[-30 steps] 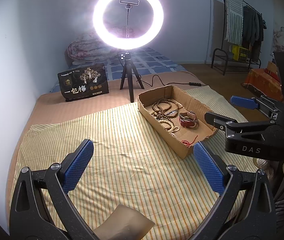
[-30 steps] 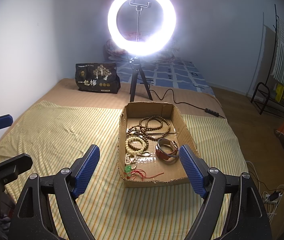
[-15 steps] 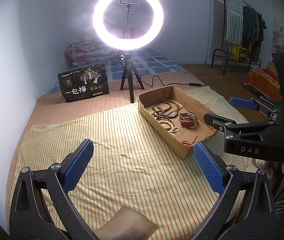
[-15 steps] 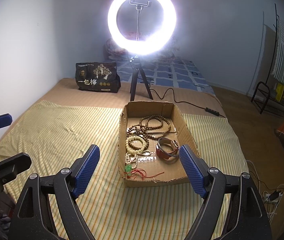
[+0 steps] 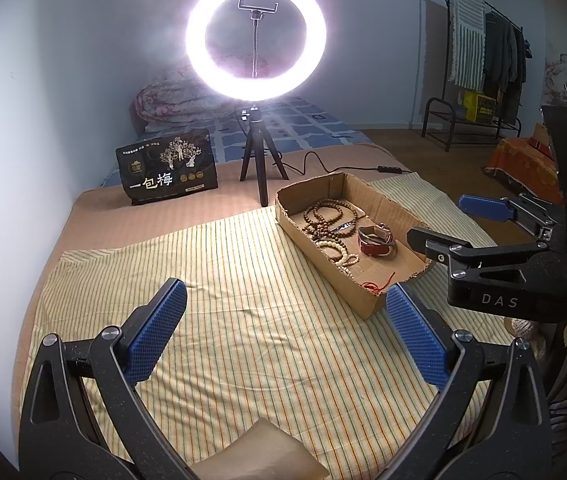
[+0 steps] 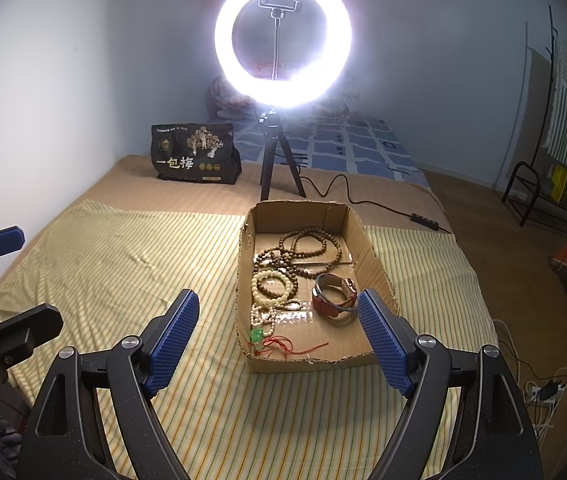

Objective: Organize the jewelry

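While we hold a gripper in each hand above a striped cloth (image 6: 123,264), both tools hang spread apart with nothing between their blue pads. Our landmark is the cardboard box (image 6: 371,244) lying on that cloth.

Far left of the box, our left gripper (image 5: 283,326) hovers over bare cloth, its jaws wide, its right pad (image 5: 415,340) near the box's front corner. Behind the box and to its left, a black bag (image 6: 195,152) stands upright by the wall. Directly behind the box, a lit ring light (image 6: 283,40) rises on a small tripod (image 6: 275,164), and its cable (image 6: 363,196) trails off to the right.

Inside the box, the jewelry sits loose: brown beads (image 6: 303,248) toward the back, pale beads (image 6: 271,292) along the left wall, a green pendant (image 6: 257,335) on red cord (image 6: 287,346) at the front, and a red-strapped watch (image 6: 333,300) toward the right wall.

Just in front of the box, our right gripper (image 6: 279,338) is also agape and grips nothing; in its own view the pads frame the box's near end.

Far right of the box, a clothes rack (image 5: 483,52) stands against the wall.
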Demonstrator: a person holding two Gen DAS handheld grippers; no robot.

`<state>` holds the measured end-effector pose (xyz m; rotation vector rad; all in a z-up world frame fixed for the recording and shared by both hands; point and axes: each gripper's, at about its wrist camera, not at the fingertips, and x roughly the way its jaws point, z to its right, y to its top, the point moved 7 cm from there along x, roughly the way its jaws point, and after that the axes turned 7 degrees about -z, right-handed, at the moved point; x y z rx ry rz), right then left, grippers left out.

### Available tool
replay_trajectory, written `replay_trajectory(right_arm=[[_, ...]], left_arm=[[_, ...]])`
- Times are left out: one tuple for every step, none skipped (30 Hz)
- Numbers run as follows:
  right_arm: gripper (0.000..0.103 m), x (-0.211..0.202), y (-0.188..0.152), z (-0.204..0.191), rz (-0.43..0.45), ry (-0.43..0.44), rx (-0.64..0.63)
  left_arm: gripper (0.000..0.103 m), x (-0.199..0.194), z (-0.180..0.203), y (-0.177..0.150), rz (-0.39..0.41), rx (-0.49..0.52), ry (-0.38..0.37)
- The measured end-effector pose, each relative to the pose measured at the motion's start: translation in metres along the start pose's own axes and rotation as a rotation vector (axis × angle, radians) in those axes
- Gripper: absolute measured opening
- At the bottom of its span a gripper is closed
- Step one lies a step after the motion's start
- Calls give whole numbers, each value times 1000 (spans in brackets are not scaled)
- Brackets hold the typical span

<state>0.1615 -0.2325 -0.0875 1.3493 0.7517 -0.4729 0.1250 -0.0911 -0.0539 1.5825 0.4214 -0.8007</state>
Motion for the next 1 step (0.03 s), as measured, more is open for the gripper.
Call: replay_trajectory(right_arm=[[82, 0, 0, 0, 0, 0, 1]], left_arm=[[102, 0, 0, 0, 2, -1, 2]])
